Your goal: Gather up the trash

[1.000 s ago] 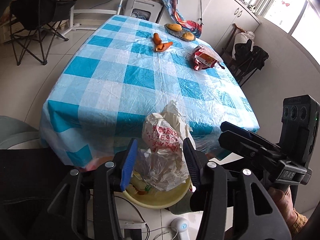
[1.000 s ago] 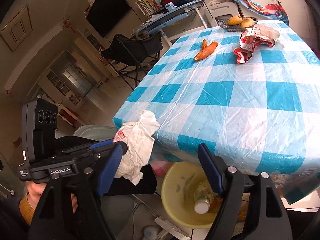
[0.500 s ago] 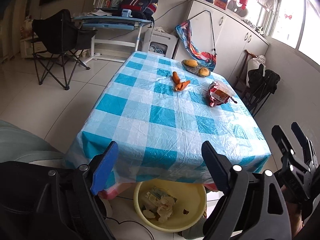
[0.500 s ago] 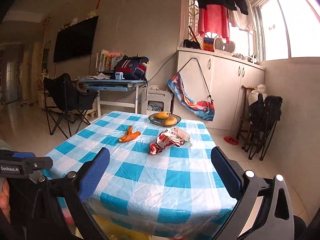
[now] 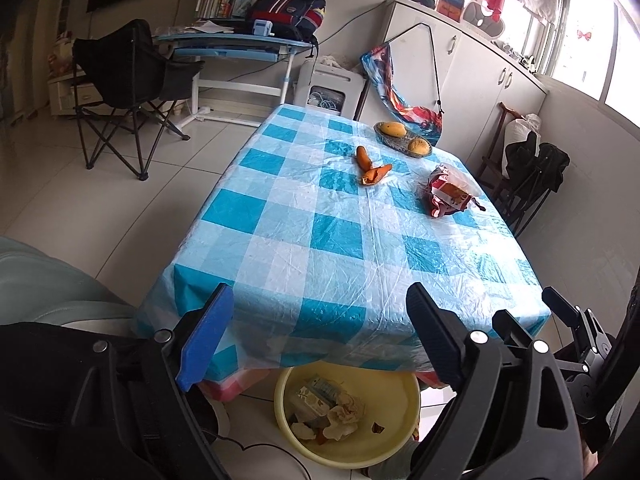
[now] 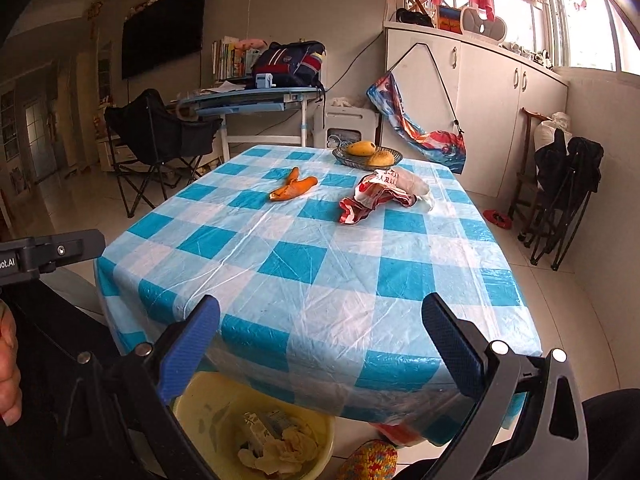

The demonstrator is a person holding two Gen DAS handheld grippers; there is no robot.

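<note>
- The white bag I held a second ago now lies in the basin (image 5: 404, 436); my left gripper (image 5: 320, 344) is released, empty.
- My right gripper (image 6: 320, 348) is released too; peel (image 6: 292, 190) and wrapper (image 6: 376, 196) remain.

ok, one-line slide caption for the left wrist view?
Open left gripper above yellow plastic basin of trash; orange peel and crumpled red-white wrapper remain on checkered tablecloth.

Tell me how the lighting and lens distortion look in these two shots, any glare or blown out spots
Left wrist view: the window at upper right is blown out white, the checkered tablecloth shows soft sheen on its creases, and the fisheye bends the walls and floor. Right wrist view: the window is likewise overexposed, the left side of the room is dim, and the corners vignette black.
</note>
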